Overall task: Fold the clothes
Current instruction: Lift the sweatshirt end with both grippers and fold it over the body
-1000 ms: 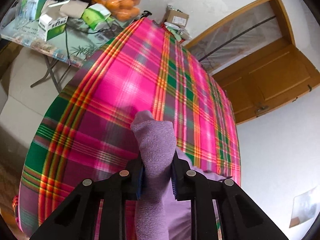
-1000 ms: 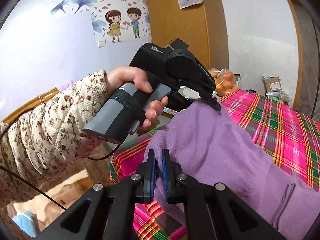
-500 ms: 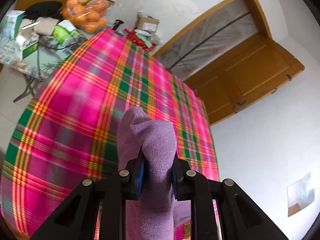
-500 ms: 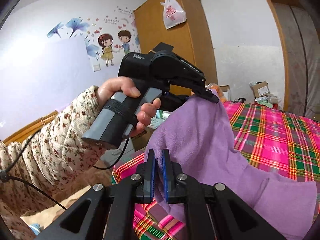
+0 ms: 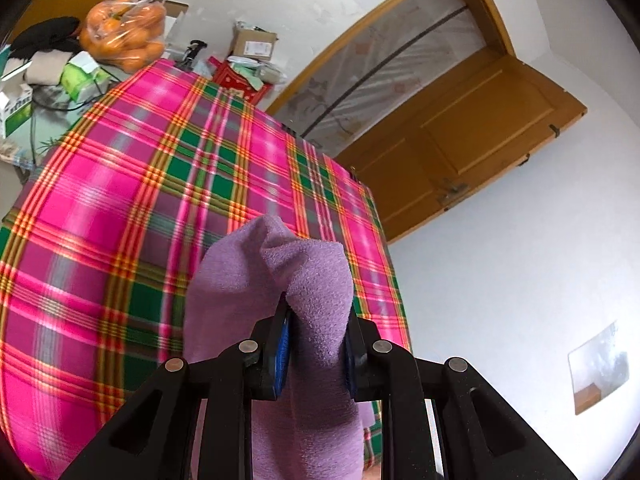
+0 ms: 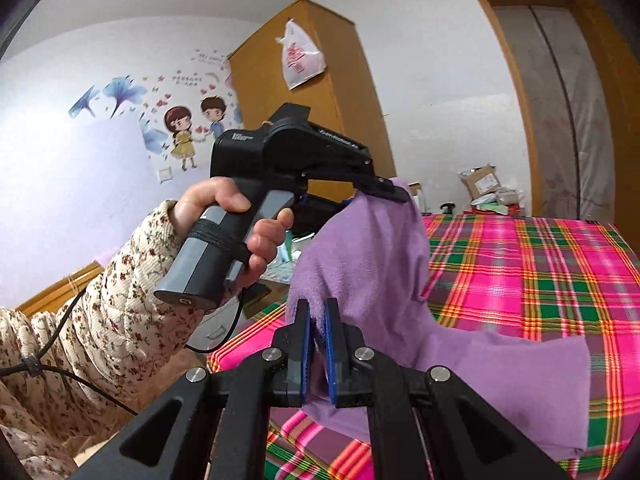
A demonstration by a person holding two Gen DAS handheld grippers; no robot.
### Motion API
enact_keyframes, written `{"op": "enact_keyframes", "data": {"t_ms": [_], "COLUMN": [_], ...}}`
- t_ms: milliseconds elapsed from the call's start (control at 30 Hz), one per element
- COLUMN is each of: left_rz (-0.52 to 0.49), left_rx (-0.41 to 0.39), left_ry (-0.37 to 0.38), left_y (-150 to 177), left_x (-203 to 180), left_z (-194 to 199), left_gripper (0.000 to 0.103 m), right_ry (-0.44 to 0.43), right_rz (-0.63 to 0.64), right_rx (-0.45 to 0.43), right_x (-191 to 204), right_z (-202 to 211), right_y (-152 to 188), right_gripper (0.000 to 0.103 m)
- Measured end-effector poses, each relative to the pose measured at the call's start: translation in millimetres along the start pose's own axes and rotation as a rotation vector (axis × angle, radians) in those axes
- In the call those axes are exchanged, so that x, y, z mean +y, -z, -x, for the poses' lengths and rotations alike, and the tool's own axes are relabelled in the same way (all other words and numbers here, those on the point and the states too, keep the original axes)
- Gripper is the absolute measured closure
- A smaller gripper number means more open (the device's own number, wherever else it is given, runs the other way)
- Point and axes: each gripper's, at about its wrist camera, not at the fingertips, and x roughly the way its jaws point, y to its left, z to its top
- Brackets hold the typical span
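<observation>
My left gripper [image 5: 316, 344] has its jaws clamped on a bunched edge of the purple fleece garment [image 6: 372, 264], and my right gripper [image 6: 316, 340] pinches another edge. The garment hangs lifted between them, its lower part trailing on the plaid bedspread [image 5: 160, 184].

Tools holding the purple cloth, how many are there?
2. The left tool pinches the raised top corner of the purple cloth, up by the hand. The right tool pinches a lower edge, close to the camera.
</observation>
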Motion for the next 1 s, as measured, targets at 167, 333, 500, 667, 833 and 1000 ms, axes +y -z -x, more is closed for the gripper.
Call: {"op": "enact_keyframes", "data": {"t_ms": [167,333,500,667,833,1000], "left_rz": [-0.016,-0.041,-0.055,-0.07,-0.078,-0.086], "left_rx": [0.017,0.04,0.065,0.099,0.15,0.203], "left_ry": [0.015,0.017,0.014,0.007,-0.003,-0.02], "left_y": [1,4,7,10,15,23], "left_x": [-20,-40,-57,-73,-83,-89], "left_z": [-15,-29,-47,-68,-95,-127], "left_gripper": [0.081,0.081,0.081,0.081,0.081,0.081], "right_ry": [0.025,0.045,0.071,0.109,0.147,0.19], "right_rz": [-0.041,-0.07,-0.114,-0.158,-0.199,-0.247], "right_rx": [-0.035,-0.058,-0.075,-0.1,-0.103,-0.09], "right_x": [-14,-25,-43,-60,-76,-95], "right_z": [18,32,49,67,77,83], "right_y": [-2,1,9,12,21,33], "right_gripper": [0.096,0.096,0.096,0.096,0.097,0.097]}}
